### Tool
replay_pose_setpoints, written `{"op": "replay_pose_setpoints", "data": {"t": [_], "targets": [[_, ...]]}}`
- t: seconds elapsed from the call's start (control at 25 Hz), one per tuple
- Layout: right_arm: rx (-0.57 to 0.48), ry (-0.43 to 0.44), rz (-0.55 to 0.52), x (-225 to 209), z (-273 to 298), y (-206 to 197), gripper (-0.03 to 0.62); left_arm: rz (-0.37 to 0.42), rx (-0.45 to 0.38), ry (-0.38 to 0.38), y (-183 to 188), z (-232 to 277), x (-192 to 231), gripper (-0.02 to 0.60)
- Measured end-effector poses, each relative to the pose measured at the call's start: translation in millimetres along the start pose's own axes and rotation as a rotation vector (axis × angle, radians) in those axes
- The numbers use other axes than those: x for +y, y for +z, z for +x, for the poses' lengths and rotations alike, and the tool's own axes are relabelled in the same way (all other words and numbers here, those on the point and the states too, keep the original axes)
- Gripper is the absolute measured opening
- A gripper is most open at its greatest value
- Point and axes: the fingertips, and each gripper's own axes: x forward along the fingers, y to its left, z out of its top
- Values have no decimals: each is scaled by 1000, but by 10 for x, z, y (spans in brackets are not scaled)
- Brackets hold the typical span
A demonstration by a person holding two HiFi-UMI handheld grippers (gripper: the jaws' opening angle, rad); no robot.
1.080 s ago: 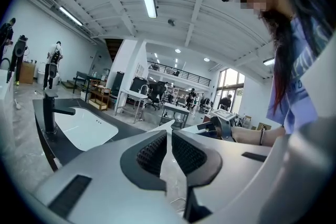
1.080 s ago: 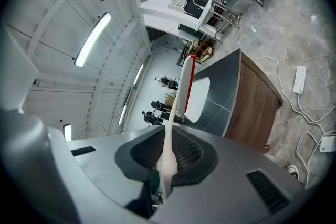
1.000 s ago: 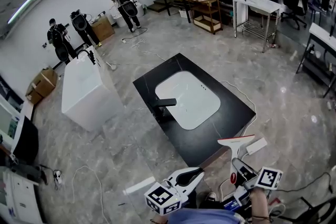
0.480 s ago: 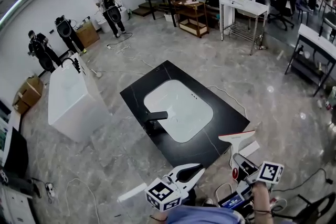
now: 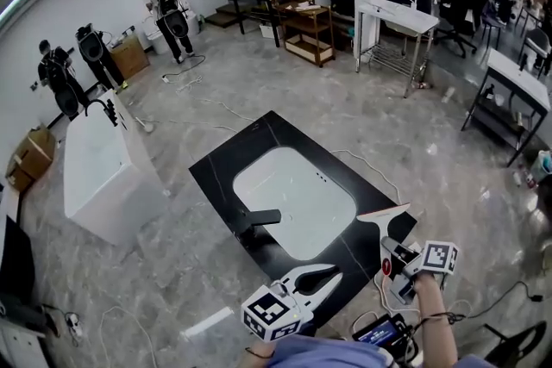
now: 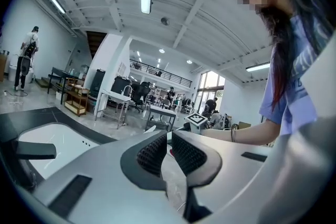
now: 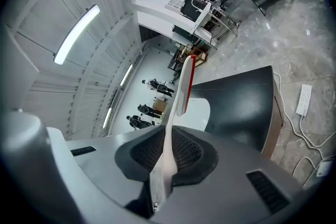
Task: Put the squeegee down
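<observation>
While over counter (image 5: 259, 142) edge, squeegee (image 5: 385, 215) aloft.

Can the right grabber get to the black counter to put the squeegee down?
Probably yes. The right gripper, shut on the squeegee, hangs at the black counter's near corner, and nothing seems to lie in the way there.

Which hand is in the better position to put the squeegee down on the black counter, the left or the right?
Right. The right gripper is shut on the handle of the squeegee, whose blade is above the edge of the black counter. The left gripper holds nothing.
</observation>
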Motion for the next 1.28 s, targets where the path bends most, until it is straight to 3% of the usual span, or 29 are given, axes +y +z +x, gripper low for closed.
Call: {"op": "replay_pose_setpoints", "data": {"t": [0.32, 0.72, 1.04, 1.28], "targets": [[-1, 19, 213, -456, 680, 205, 49, -7, 22, -45, 62, 57, 435, 26], [33, -51, 270, -924, 1054, 330, 49, -23, 53, -63, 25, 102, 727, 26], [-31, -136, 202, -1113, 1057, 496, 69, -36, 69, -60, -49, 111, 796, 26], [-59, -201, 94, -1166, 1008, 545, 97, -37, 67, -52, -8, 135, 784, 26]]}}
